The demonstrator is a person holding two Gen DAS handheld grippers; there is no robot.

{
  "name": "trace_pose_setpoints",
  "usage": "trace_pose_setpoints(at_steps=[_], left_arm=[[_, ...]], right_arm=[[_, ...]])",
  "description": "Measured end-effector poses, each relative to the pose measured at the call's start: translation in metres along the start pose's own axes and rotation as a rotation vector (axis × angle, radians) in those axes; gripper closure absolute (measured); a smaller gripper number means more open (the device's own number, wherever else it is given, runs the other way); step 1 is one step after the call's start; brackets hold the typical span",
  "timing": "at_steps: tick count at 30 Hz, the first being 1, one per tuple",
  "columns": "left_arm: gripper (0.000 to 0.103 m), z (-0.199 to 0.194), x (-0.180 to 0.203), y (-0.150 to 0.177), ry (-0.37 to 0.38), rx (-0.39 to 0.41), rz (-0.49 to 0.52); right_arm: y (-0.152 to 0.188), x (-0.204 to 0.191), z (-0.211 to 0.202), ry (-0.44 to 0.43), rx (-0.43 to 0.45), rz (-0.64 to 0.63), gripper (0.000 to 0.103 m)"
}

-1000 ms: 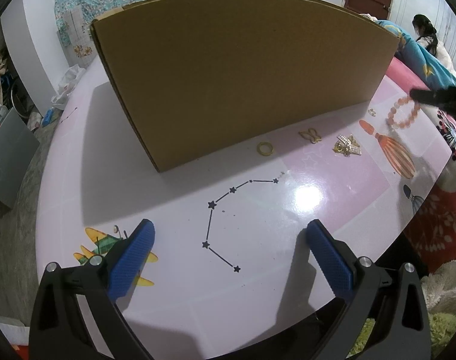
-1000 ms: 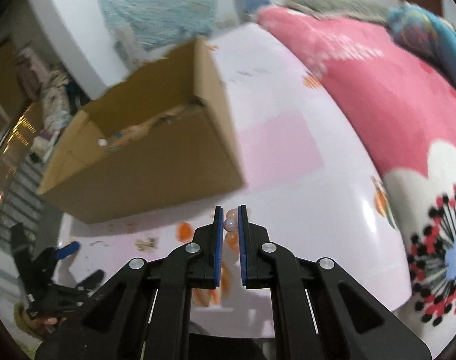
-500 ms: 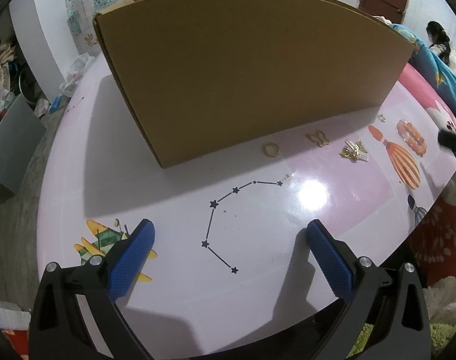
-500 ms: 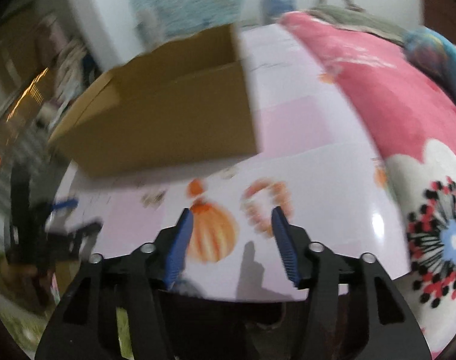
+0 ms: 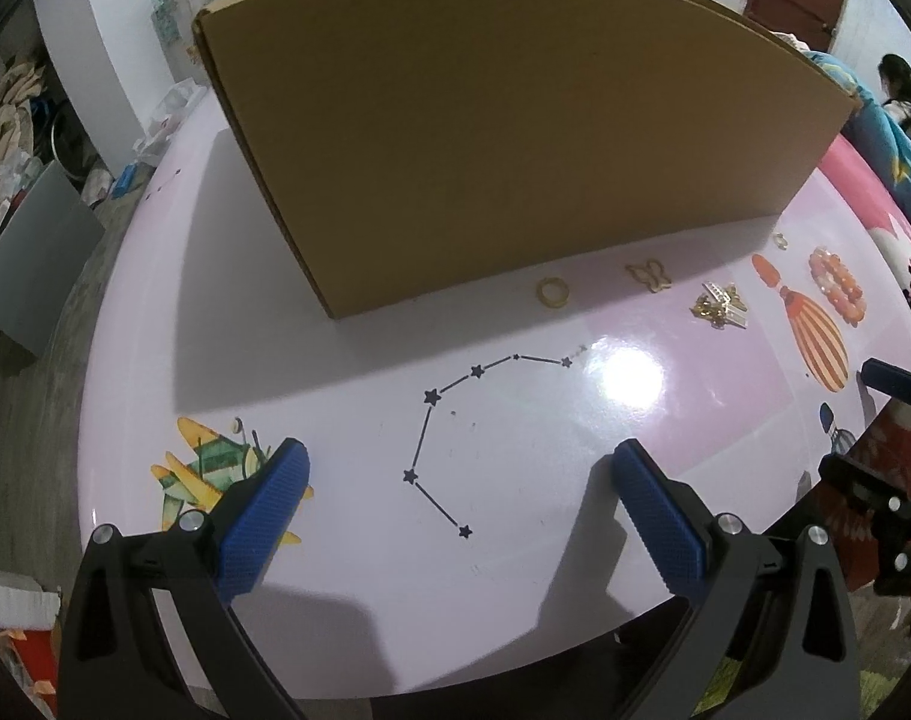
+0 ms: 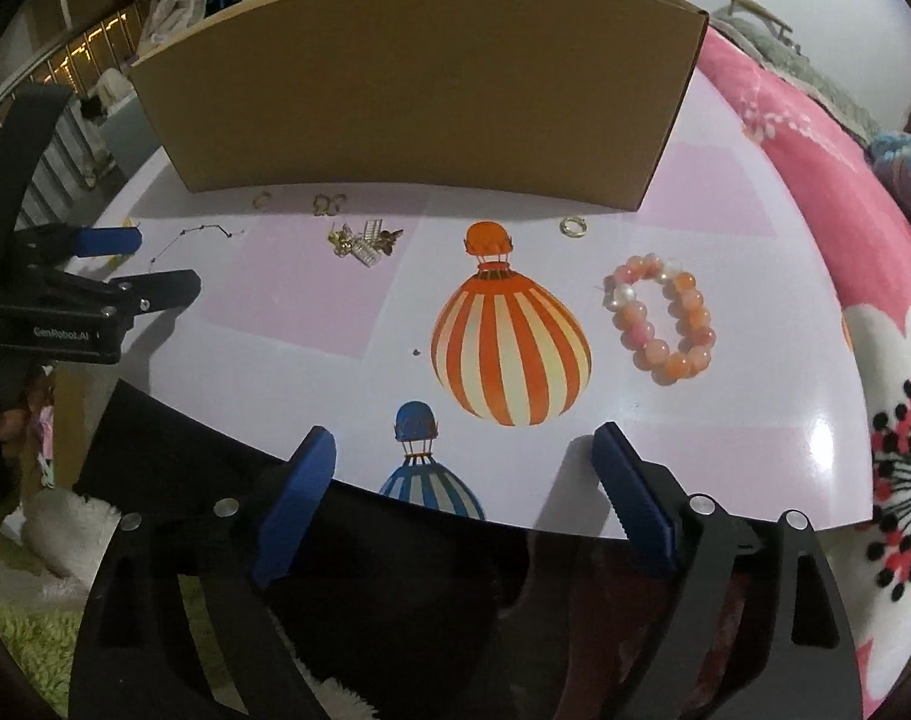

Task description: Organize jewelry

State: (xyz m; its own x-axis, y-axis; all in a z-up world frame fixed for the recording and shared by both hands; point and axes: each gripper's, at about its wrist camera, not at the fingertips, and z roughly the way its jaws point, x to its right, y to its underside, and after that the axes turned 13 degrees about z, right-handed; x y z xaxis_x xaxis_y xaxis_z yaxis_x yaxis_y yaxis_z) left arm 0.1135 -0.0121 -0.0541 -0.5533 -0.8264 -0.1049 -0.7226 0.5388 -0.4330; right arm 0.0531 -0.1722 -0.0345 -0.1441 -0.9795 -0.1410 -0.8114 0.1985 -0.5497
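Note:
A pink and orange bead bracelet (image 6: 659,324) lies on the table, also in the left wrist view (image 5: 836,283). A gold ring (image 5: 552,290), a gold butterfly piece (image 5: 650,274), a gold clip cluster (image 5: 718,305) and a small ring (image 6: 573,225) lie along the front of the cardboard box (image 5: 515,120). My left gripper (image 5: 458,483) is open and empty above the near table edge. My right gripper (image 6: 464,471) is open and empty, near the table edge in front of the bracelet.
The round table (image 5: 335,372) has printed balloons, stars and a plane. The box (image 6: 419,84) blocks the far half. A pink floral blanket (image 6: 845,192) lies to the right. Floor clutter lies at the left (image 5: 11,138).
My right gripper, shut on the bracelet a second ago, has opened and left it on the table, then drawn back to the near edge. My left gripper has barely moved.

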Motion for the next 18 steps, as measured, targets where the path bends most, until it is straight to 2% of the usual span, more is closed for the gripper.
trace_pose_setpoints(at_steps=[5, 18], left_arm=[[0.004, -0.001, 0.001, -0.001, -0.001, -0.009, -0.006], [0.004, -0.006, 0.008, 0.004, -0.009, -0.024, -0.024]], right_arm=[[-0.001, 0.005, 0.002, -0.02, -0.013, 0.034, 0.008], [0.01, -0.008, 0.001, 0.038, -0.006, 0.006, 0.008]])
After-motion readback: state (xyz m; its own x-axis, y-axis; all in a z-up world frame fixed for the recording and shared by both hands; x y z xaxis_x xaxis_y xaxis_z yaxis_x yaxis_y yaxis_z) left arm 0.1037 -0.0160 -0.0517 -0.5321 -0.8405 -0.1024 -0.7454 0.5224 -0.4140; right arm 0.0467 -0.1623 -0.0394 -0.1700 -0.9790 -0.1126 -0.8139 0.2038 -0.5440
